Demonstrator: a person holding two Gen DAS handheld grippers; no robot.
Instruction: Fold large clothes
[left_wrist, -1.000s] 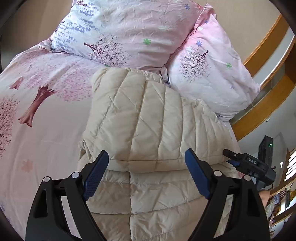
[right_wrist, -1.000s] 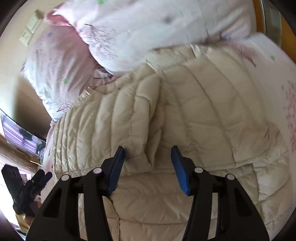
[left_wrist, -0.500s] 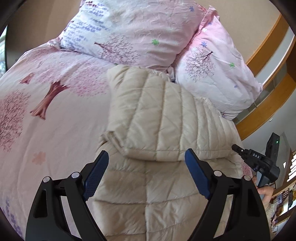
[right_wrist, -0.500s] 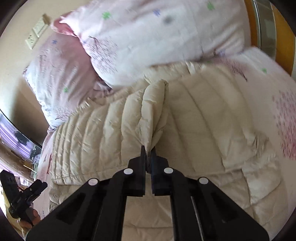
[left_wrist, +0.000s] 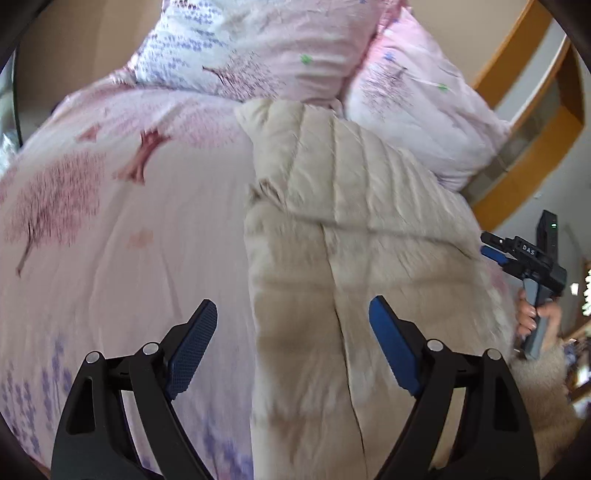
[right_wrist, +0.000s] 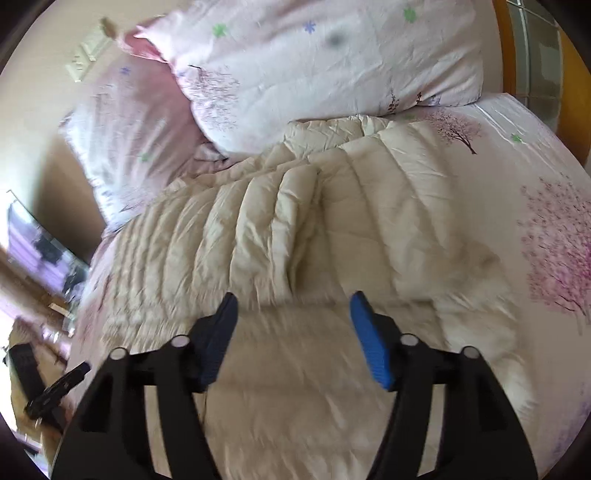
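Left wrist view: the left tool (left_wrist: 291, 332) was held wide apart above the bed, pitched downward, with nothing between its blue pads; one pad hung over the pink sheet (left_wrist: 110, 258), the other over the jacket. The cream quilted jacket (left_wrist: 351, 229) was spread lengthwise on the bed, its upper part folded back over the lower. Beyond it, two floral pillows (left_wrist: 258, 48) were propped against the headboard end, the jacket's far edge touching them. At the right edge, the right tool (left_wrist: 495, 249) was seen held by a hand (left_wrist: 532, 314) around its grey grip, beside the jacket's edge; the letters "DAS" could be read on its black body. A wooden frame (left_wrist: 524, 177) was visible behind.

Right wrist view: the right tool (right_wrist: 291, 310), angled downward, had just been opening, and its jaws stood apart, clear of the cloth, over the jacket (right_wrist: 295, 240). A raised ridge of padded fabric lay just ahead of the pads. The pillows (right_wrist: 325, 62) were stacked further back, and a wall switch plate (right_wrist: 90, 53) was seen blurred at the upper left.
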